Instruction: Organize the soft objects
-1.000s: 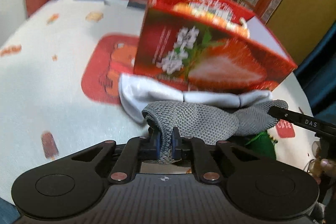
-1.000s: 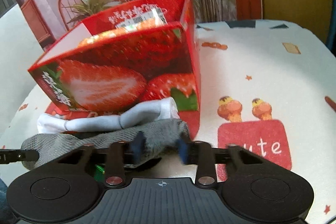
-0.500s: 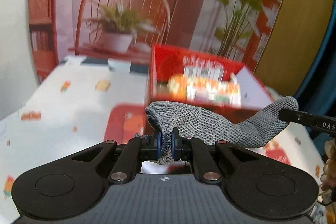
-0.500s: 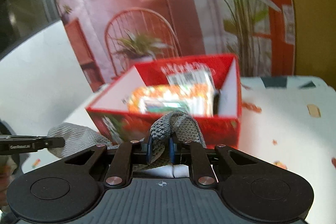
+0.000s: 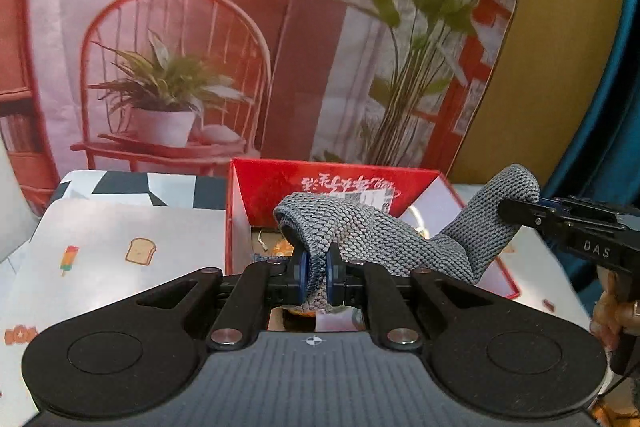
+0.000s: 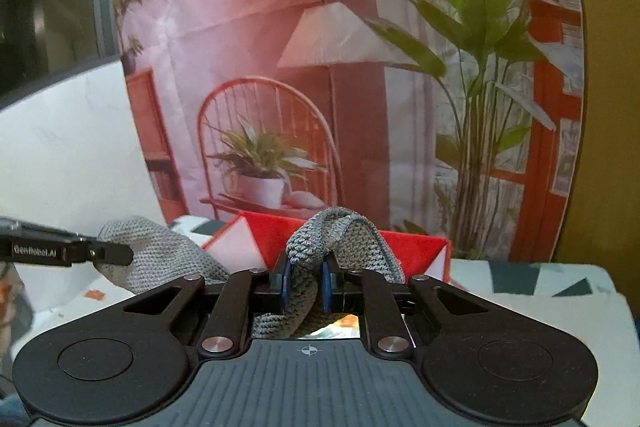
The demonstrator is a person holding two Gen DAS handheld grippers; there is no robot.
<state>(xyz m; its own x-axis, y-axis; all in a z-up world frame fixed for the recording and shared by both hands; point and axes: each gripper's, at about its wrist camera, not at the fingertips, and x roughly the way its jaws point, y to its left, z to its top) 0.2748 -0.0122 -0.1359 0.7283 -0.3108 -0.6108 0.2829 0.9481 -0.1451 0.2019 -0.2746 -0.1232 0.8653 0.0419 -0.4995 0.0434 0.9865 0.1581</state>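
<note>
the left tool (image 5: 315, 277) and right tool (image 6: 303, 285) are each pinching one end of the grey knit cloth (image 5: 384, 239), which is now hanging over the open red box (image 5: 240, 211) instead of lying on the bench (image 5: 120, 231) a second ago. lowering it in is looking like the next step.

Both grippers have lifted the grey knitted cloth (image 5: 372, 235) off the table and now stretch it above the open red strawberry-printed box (image 5: 240, 203).
</note>
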